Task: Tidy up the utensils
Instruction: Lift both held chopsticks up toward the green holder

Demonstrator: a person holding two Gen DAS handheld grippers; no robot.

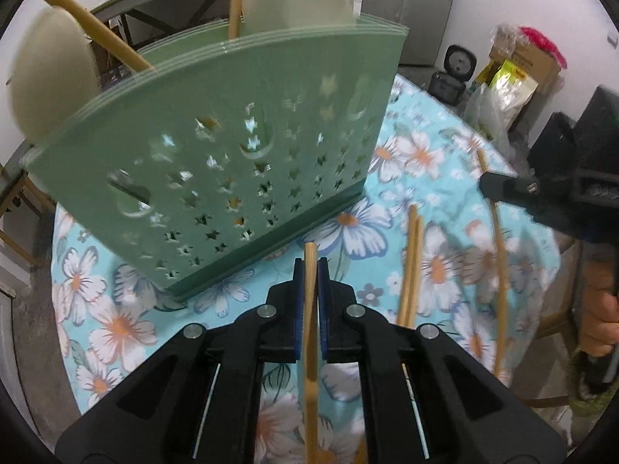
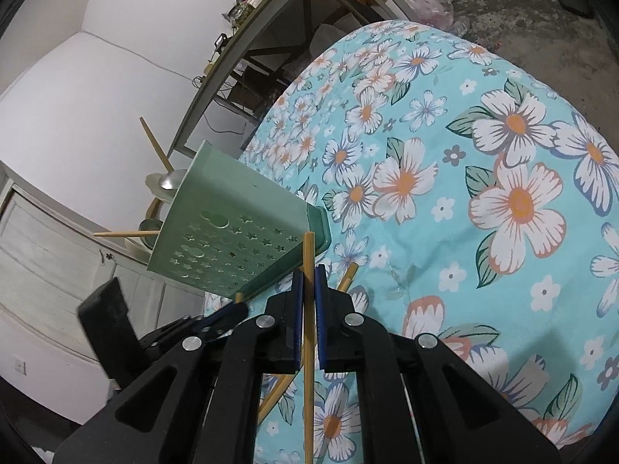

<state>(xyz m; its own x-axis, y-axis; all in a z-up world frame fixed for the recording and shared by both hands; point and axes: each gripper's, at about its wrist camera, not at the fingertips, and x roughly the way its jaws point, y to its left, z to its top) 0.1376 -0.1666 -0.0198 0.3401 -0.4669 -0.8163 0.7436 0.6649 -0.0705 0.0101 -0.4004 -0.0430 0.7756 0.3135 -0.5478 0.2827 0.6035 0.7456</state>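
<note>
Both tools are clamped tight, one chopstick each. The left tool (image 1: 309,270) pinches a chopstick (image 1: 310,309) that pokes up at 12 o'clock toward the green holder (image 1: 216,154), which stands on the floral tabletop (image 1: 437,178). Right tool (image 2: 308,278), same deal with its chopstick (image 2: 308,328), and the holder sits at its 10 o'clock. A loose pair (image 1: 410,266) and a single (image 1: 499,255) lie at 2 o'clock of the left tool.

— What stands in the way on the left?
— The green holder (image 1: 216,162), far left on the flowered tablecloth (image 2: 483,201), with spoons (image 1: 50,73) leaning out of it.
— And the right?
— Loose chopsticks (image 1: 410,266) lie near; beyond them the cloth is bare.
</note>
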